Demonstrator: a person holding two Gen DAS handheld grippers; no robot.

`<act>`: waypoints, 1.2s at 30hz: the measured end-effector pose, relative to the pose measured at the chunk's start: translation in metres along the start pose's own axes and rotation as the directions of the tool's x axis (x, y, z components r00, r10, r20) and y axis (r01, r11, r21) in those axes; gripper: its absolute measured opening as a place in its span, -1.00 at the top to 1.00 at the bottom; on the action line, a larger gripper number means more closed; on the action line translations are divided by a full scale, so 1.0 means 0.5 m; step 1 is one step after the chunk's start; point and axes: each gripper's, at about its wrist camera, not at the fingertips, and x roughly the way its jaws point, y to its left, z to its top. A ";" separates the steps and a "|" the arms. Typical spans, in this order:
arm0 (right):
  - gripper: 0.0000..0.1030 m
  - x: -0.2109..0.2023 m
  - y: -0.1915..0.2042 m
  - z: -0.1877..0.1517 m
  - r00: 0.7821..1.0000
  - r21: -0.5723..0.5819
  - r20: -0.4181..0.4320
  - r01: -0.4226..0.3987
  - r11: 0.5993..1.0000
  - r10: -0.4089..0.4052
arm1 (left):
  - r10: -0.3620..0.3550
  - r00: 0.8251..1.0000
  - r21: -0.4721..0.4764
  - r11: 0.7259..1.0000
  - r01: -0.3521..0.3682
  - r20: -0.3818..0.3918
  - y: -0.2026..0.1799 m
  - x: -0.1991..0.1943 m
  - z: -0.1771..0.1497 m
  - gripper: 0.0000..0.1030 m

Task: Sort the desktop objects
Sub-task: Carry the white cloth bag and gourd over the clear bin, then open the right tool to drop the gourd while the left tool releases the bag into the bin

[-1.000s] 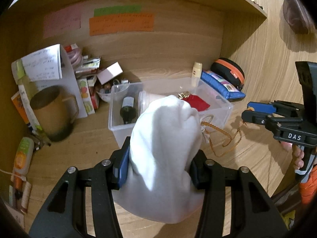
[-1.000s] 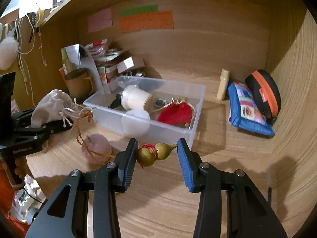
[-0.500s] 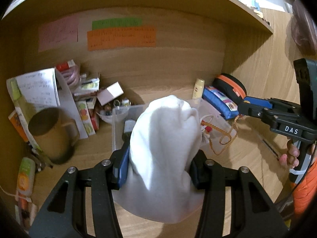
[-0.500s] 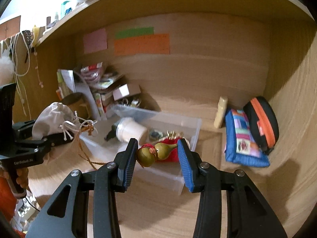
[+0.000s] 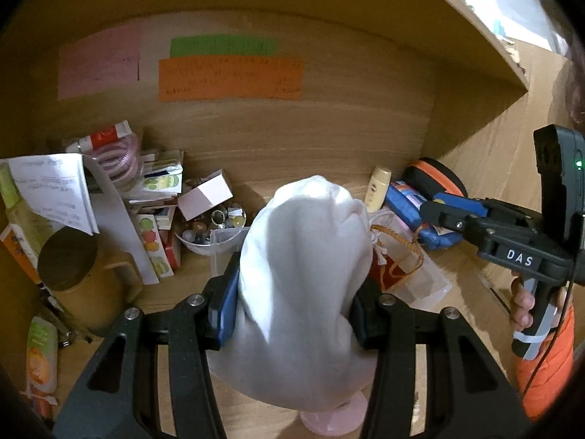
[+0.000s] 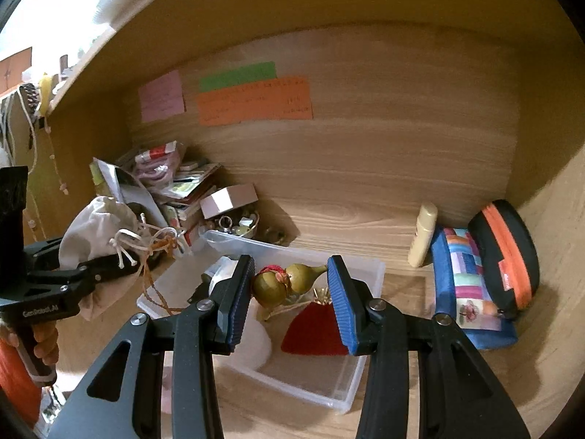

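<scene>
Two grips are loaded at once. My left gripper (image 5: 294,307) is clamped narrow around a white drawstring pouch (image 5: 303,274), its pads sunk into the cloth. My right gripper (image 6: 290,303) has its jaws set narrow on a small gourd charm (image 6: 287,283), pinched end to end between the blue pads.

A braided orange cord (image 6: 155,274) trails from the pouch's knotted neck, and I cannot see where it ends. The clear plastic bin (image 6: 365,362) sits under the right gripper, a red pouch (image 6: 314,329) inside it at 5 o'clock from the gourd. The pouch hangs at 9 o'clock in the right view.

My worry is the gourd: rounded and held by its tips, it could squirt out if I tilt the wrist. The dangling cord might also snag the bin's rim.
</scene>
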 end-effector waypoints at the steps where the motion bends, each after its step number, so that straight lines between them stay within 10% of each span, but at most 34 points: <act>1: 0.27 0.009 -0.002 -0.001 1.000 0.003 -0.007 0.000 1.000 0.000 | 0.000 1.000 0.000 1.000 0.000 -0.008 0.002 0.011 -0.001 0.04; 36: 0.26 0.176 -0.022 -0.091 0.975 -0.059 -0.216 0.046 0.997 -0.058 | -0.033 0.993 0.037 0.999 0.038 -0.115 0.033 0.160 -0.049 -0.03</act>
